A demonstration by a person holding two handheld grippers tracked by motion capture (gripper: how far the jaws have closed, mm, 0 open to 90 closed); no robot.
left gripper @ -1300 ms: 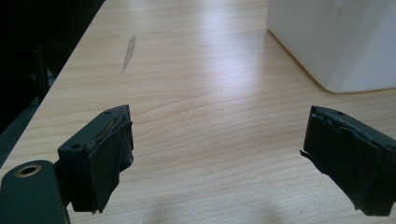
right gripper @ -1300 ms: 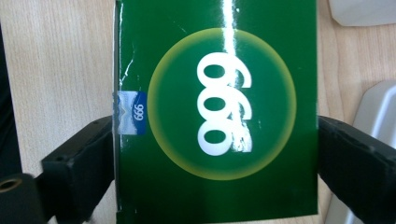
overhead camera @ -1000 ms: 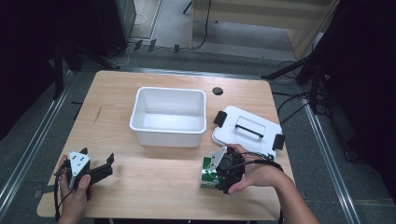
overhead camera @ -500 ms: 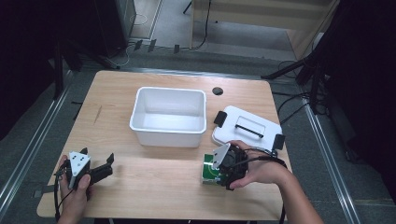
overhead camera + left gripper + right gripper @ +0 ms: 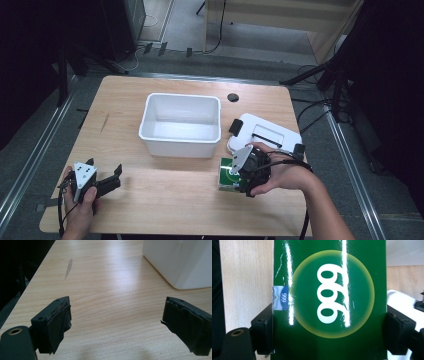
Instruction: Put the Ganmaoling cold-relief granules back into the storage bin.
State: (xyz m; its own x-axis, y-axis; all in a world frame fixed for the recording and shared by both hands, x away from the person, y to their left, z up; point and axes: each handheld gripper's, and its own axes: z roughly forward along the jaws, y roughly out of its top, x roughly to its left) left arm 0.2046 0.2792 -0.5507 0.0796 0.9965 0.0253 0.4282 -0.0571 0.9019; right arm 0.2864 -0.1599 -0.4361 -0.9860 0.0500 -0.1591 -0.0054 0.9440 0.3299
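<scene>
A glossy green box printed with "999" sits between the jaws of my right gripper, just in front of the white bin. In the right gripper view the two black jaws press against the box's left and right sides, so my right gripper is shut on it. The box looks slightly raised off the table. At the table's near left corner my left gripper rests in a hand. My left gripper is open, with bare wood between its fingers.
The white bin stands empty in the middle of the wooden table. Its white lid with black clips lies to the bin's right, behind my right hand. A small dark hole marks the far table edge.
My right hand has risen a little with the green box in its grip and drifted slightly toward the bin. The left hand has stayed put.
</scene>
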